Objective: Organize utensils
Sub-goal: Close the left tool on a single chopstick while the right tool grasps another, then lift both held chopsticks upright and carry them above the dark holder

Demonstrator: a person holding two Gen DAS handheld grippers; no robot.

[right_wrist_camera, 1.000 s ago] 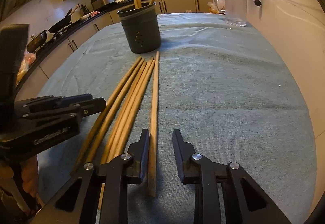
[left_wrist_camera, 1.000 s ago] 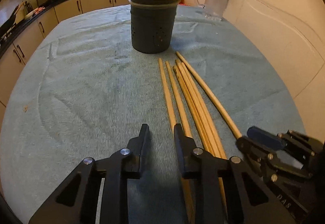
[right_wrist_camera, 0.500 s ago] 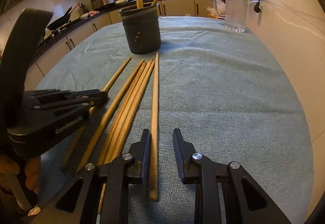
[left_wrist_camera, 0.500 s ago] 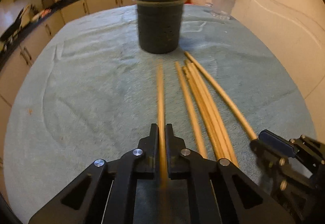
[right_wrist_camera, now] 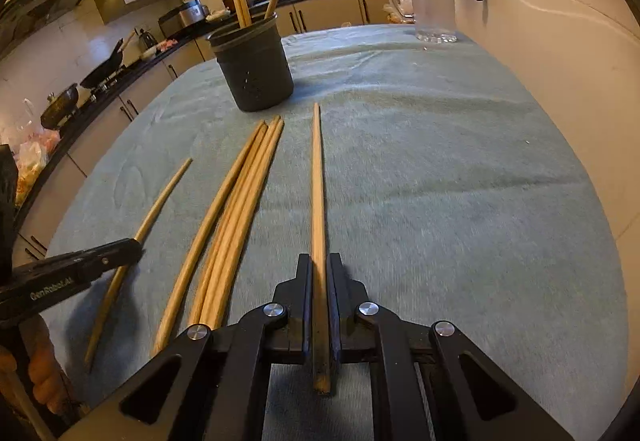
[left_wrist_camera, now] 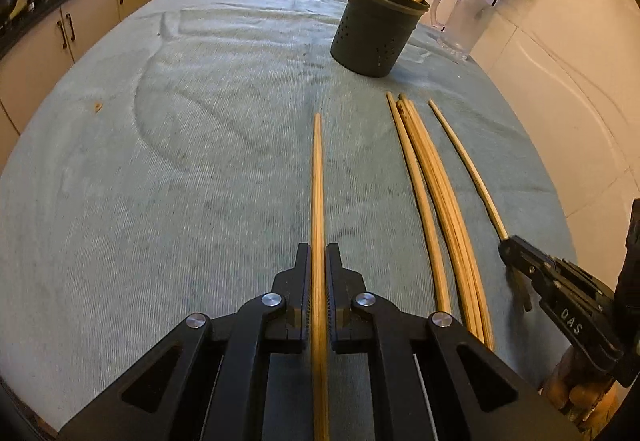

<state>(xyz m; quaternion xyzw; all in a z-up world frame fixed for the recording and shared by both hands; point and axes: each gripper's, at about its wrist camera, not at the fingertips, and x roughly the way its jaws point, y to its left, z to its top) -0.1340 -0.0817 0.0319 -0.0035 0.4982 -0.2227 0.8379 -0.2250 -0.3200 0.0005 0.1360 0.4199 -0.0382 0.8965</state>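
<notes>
My left gripper (left_wrist_camera: 318, 253) is shut on a wooden chopstick (left_wrist_camera: 317, 177) that points ahead over the teal cloth, apart from the others. The jaws of my right gripper (right_wrist_camera: 319, 261) are closing tight on another chopstick (right_wrist_camera: 317, 181), with the pads pressing it near its blunt end. Between the two lies a bundle of loose chopsticks (left_wrist_camera: 432, 185) (right_wrist_camera: 240, 201). Further back, the dark perforated holder (left_wrist_camera: 376, 37) (right_wrist_camera: 256, 69) stands upright with several chopsticks in it. Each wrist view shows the other gripper at its edge: the right gripper (left_wrist_camera: 510, 243) and the left gripper (right_wrist_camera: 134, 247).
A clear glass jug (left_wrist_camera: 460, 21) (right_wrist_camera: 434, 1) stands behind the holder near the wall. The teal cloth (left_wrist_camera: 180, 161) covers the whole table. Kitchen counters with pans run along the far left. A hand (right_wrist_camera: 44, 373) grips the left tool.
My left gripper shut on the leftmost chopstick and carried it leftwards, away from the bundle. My right gripper closed on the rightmost chopstick and stayed in place.
</notes>
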